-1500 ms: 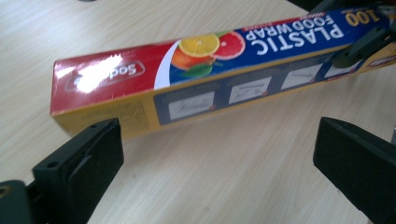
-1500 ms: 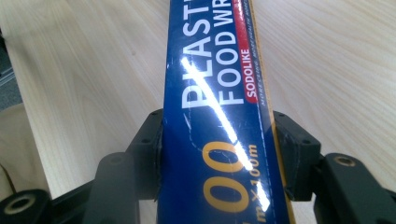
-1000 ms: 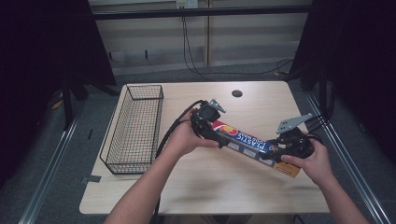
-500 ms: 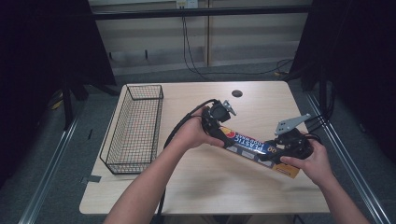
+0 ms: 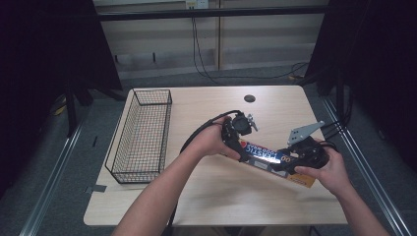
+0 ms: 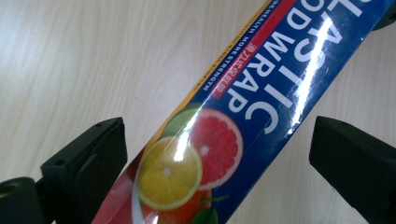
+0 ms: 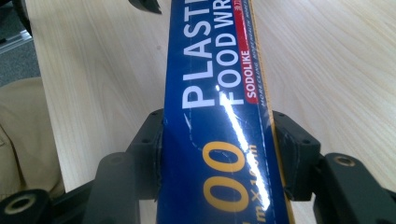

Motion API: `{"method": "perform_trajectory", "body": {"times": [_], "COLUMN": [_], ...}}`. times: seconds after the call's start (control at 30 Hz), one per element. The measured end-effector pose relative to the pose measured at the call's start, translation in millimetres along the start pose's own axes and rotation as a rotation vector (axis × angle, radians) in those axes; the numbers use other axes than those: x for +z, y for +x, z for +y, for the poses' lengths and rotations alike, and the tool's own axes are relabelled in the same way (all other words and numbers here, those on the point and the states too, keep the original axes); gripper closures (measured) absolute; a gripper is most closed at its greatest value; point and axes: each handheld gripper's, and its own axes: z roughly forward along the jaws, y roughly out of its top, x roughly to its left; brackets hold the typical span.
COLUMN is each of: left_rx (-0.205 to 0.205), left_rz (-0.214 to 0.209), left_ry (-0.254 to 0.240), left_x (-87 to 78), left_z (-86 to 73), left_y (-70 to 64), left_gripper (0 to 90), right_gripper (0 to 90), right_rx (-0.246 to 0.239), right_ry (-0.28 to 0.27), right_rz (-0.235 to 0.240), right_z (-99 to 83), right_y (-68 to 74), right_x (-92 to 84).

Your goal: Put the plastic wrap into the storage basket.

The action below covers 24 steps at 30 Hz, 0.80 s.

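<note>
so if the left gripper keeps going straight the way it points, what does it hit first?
Most likely the plastic wrap box. It lies between the open jaws of the left gripper, apart from both pads, with the table behind it. Depth to the box is unclear.

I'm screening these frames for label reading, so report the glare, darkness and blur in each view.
High view: dark surrounds, lit table, white glare on the food wrap box. Left gripper view: a bright streak crosses the box's lettering; near fruit print slightly soft. Right gripper view: a glare stripe runs down the box, and the far lettering blurs.
</note>
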Motion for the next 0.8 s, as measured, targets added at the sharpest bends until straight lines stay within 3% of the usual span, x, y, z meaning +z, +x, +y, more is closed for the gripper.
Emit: {"method": "perform_trajectory", "body": {"times": [0.23, 0.5, 0.57, 0.67, 0.7, 0.8], "left_rx": [0.077, 0.146, 0.142, 0.167, 0.182, 0.167], "left_rz": [-0.012, -0.076, -0.081, -0.101, -0.107, -0.133], "left_ry": [0.024, 0.058, 0.056, 0.069, 0.089, 0.136], "left_x": [8.2, 13.4, 14.8, 15.1, 14.5, 14.1], "left_z": [3.8, 8.3, 8.0, 6.9, 7.1, 7.2], "left_y": [-4.2, -8.2, -10.6, -11.6, -12.6, -14.1], "left_gripper": [7.5, 18.6, 21.1, 25.7, 27.9, 33.3], "right_gripper": [44.8, 44.7, 44.6, 44.5, 44.6, 44.1], "right_rx": [-0.029, -0.052, -0.074, -0.096, -0.111, -0.151], "right_ry": [-0.013, -0.026, -0.029, -0.022, -0.017, -0.009], "right_rz": [0.007, 0.020, 0.026, 0.027, 0.026, 0.037], "right_z": [2.7, 4.2, 4.4, 4.4, 4.5, 4.6], "right_y": [2.5, 4.5, 4.3, 5.6, 6.0, 6.7], "right_x": [0.0, -1.2, -1.2, -0.1, 0.2, 1.5]}}
